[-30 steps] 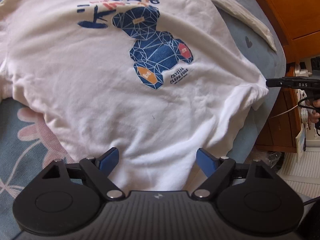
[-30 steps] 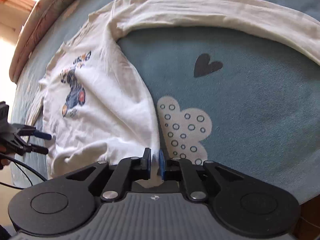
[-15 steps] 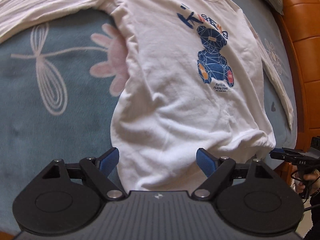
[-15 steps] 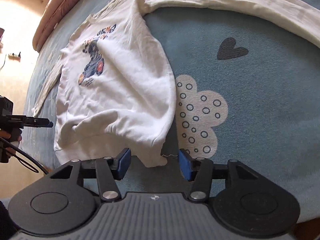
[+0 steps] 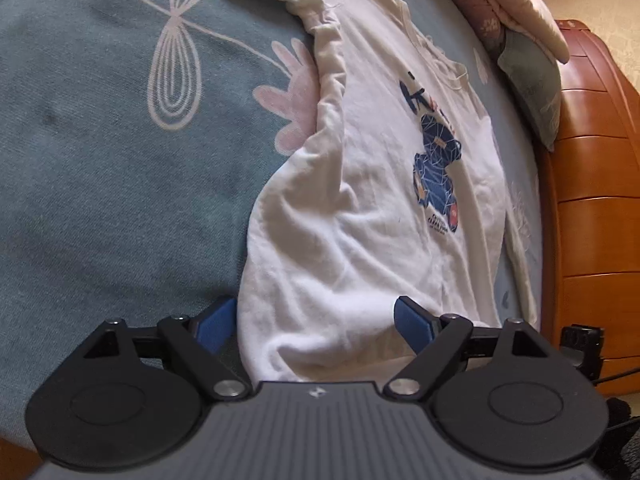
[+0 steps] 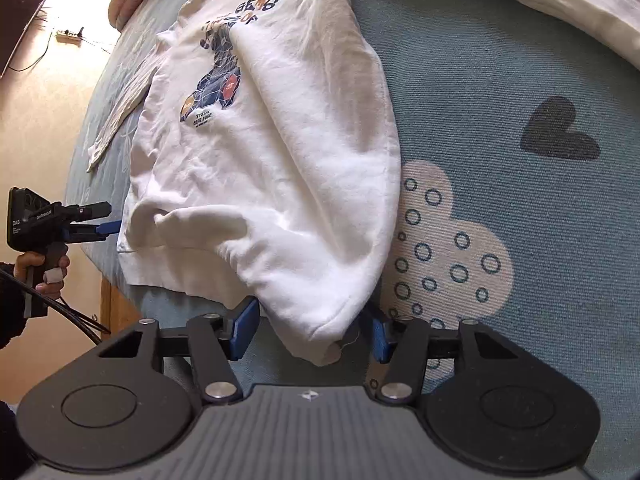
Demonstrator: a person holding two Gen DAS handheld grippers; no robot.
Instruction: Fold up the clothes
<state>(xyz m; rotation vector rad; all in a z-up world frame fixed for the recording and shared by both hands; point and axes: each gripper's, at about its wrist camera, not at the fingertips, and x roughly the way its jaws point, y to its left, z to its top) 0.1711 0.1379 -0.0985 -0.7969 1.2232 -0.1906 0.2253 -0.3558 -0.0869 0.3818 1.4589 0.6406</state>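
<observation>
**Blue patterned bed, shirt laid flat, hem grab next**

Spread face-up on the bed (image 5: 100,184), the white sweatshirt (image 6: 280,168) awaits its first fold. Left claw (image 5: 316,322) gapes wide over one hem corner; right claw (image 6: 312,330), jaws just opened, straddles the other corner ungripped. Both must pinch next

- The left gripper (image 5: 316,322) stands with its blue pads (image 5: 412,324) wide apart over the near hem of a white sweatshirt (image 5: 360,216), neither pad pressing the cloth.
- The sweatshirt lies face up on a blue-grey bedspread (image 5: 100,184), its blue bear print (image 5: 438,176) toward the right.
- Pillows (image 5: 516,12) lie at the far right.
- A wooden bed frame (image 5: 592,200) runs along the right.
</observation>
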